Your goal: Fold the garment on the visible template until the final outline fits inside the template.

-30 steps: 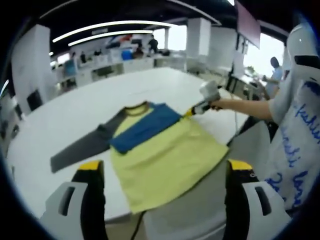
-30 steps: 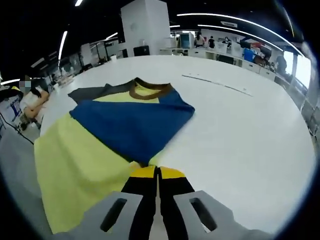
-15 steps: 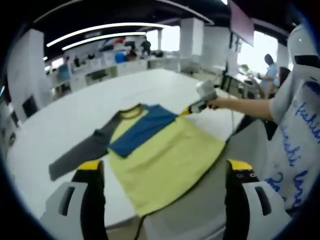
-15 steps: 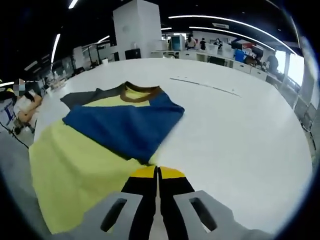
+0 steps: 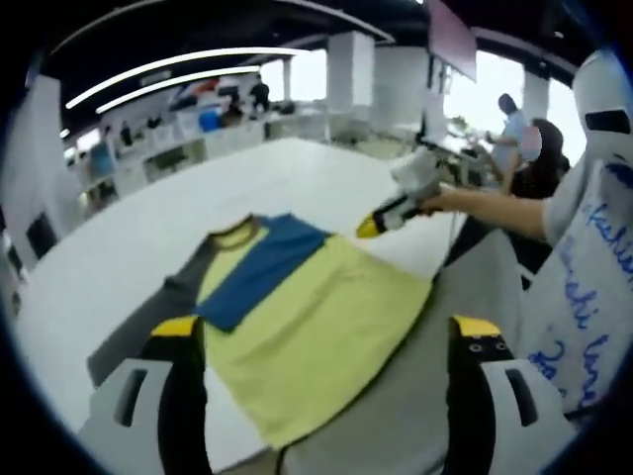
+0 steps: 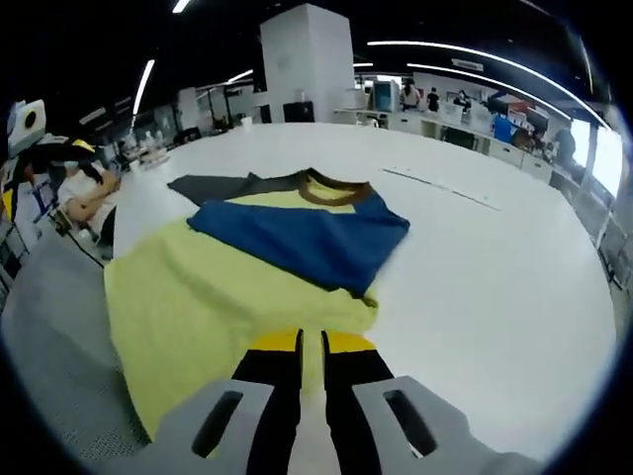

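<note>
The garment (image 5: 307, 307) is a long-sleeved shirt with a yellow body, a brown collar (image 6: 334, 188) and one dark grey sleeve (image 5: 138, 327) stretched out flat on the white table (image 5: 129, 237). A blue sleeve (image 6: 302, 242) is folded slantwise across the chest, its end lying just below the collar side (the fold looks smooth in the right gripper view). The yellow hem (image 5: 287, 421) reaches the table's near edge and hangs slightly over it
</note>
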Demonstrator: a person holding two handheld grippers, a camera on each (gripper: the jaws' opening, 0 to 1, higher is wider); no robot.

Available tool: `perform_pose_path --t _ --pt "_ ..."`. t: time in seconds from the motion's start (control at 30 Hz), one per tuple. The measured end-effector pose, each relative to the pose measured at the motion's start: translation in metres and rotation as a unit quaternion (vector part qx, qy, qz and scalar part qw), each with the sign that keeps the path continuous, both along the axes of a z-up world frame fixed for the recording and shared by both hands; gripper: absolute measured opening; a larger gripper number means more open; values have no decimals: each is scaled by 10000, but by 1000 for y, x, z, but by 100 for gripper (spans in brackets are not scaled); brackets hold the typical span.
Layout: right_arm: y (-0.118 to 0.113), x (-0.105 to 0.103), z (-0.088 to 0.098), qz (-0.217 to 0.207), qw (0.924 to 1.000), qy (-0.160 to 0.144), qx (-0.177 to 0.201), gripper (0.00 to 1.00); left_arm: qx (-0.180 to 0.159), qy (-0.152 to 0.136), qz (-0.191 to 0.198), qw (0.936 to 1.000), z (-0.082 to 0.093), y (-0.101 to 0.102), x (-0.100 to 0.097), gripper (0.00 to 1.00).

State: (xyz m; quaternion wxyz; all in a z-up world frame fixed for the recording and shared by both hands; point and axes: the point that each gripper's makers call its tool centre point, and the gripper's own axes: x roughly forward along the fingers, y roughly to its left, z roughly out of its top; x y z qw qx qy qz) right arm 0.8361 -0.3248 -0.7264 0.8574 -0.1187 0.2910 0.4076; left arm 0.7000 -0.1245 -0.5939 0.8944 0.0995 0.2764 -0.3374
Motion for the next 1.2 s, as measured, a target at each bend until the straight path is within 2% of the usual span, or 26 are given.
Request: perform_pose_path --t 0.17,0.23,0.27,0.33,0.47,0.7,0.87,1.1,1.2 --pt "4 -27 0 468 9989 89 -1 8 -26 -18 -64 10000 0 -5 -2 99" --pt "3 -39 -6 672 9974 248 -8 8 -69 -57 -49 9999 2 -7 -2 99" --pt "2 -40 -8 827 9963 221 -30 8 -76 -62 -43 9999 3 -7 -3 99" --pt "1 -45 -12 830 9961 283 -33 9 -100 -85 3 9999 3 -9 -4 99" --pt "3 -63 -23 1175 9922 406 -74 10 -93 -81 78 9999 1 -12 -8 99" --pt "0 -78 -36 1444 9881 498 -199 9 -117 -87 174 9997 -1 -22 -12 99" --pt "-7 -91 -49 1702 9826 568 -481 8 -117 -121 253 9995 -1 -27 -12 99" --pt "-8 -95 -50 1752 9821 606 -345 8 -110 -128 276 9995 -2 -34 -9 99" --pt "-9 -95 -51 1716 9827 608 -340 5 -115 -125 294 9994 -3 -36 -8 99"
